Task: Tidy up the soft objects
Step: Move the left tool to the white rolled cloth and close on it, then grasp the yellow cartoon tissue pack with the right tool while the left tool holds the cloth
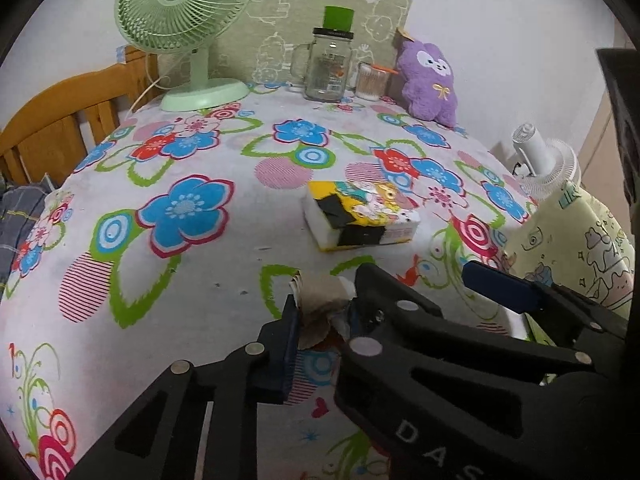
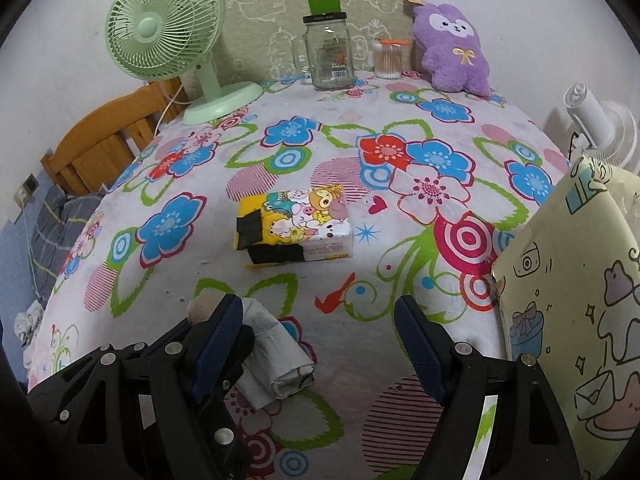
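My left gripper (image 1: 322, 322) is shut on a rolled beige and white sock (image 1: 320, 300), low over the flowered tablecloth (image 1: 192, 264). The same sock roll (image 2: 276, 360) lies just inside the left finger of my right gripper (image 2: 320, 320), which is open and empty. A cartoon-printed tissue pack (image 1: 360, 214) lies on the cloth beyond both grippers; it also shows in the right wrist view (image 2: 294, 226). A purple plush toy (image 1: 430, 78) leans at the table's back; it also shows in the right wrist view (image 2: 454, 50).
A green desk fan (image 2: 160, 36), a glass jar with a green cap (image 2: 328, 48) and a cotton-swab tub (image 2: 387, 60) stand along the back. A cream cartoon-printed bag (image 2: 572, 300) stands at the right edge, a white fan (image 2: 596, 124) behind it. A wooden chair (image 2: 100, 140) is at left.
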Available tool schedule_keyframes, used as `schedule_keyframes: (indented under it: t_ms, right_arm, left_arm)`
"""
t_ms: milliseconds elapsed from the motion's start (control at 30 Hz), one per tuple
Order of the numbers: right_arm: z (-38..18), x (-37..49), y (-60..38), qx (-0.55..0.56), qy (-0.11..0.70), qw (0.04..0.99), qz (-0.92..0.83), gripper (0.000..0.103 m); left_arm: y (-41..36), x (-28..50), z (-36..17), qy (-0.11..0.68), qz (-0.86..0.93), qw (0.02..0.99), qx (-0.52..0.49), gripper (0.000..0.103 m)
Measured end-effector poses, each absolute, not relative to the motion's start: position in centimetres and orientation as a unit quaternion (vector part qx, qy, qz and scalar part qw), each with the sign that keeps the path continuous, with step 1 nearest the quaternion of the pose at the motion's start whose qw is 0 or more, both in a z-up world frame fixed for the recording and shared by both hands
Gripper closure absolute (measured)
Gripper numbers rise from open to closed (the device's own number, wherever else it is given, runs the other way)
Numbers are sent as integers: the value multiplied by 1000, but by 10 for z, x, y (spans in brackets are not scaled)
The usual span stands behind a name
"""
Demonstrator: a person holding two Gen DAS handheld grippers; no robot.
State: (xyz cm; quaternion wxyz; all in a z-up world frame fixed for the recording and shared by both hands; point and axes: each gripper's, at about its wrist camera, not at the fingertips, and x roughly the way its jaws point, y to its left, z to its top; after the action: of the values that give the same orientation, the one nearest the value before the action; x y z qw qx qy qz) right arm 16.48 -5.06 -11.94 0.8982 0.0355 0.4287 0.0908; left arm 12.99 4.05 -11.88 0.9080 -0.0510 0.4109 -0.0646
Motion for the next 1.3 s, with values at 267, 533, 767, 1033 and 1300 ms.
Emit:
schedule_keyframes:
  t_ms: [267, 533, 767, 1033, 1300]
  right_arm:
    - [-105, 169, -35, 35, 410, 905, 106, 22]
    - [-99, 190, -31, 32, 403, 909, 97, 22]
    - [-107, 207, -29, 33, 413, 906, 91, 22]
    - [-118, 218, -24, 13, 411, 908, 77, 22]
    - [-121, 221, -24, 10, 411, 909, 75, 20]
  left_arm:
    - [57, 136, -105, 398, -31, 916, -40, 80]
    - [59, 157, -101, 400, -21, 916, -31, 80]
    - [62, 171, -110, 412, -18, 910, -30, 80]
    - [66, 178, -120, 420, -21, 906, -36, 80]
    - [67, 179, -122, 419, -21, 907, -36, 80]
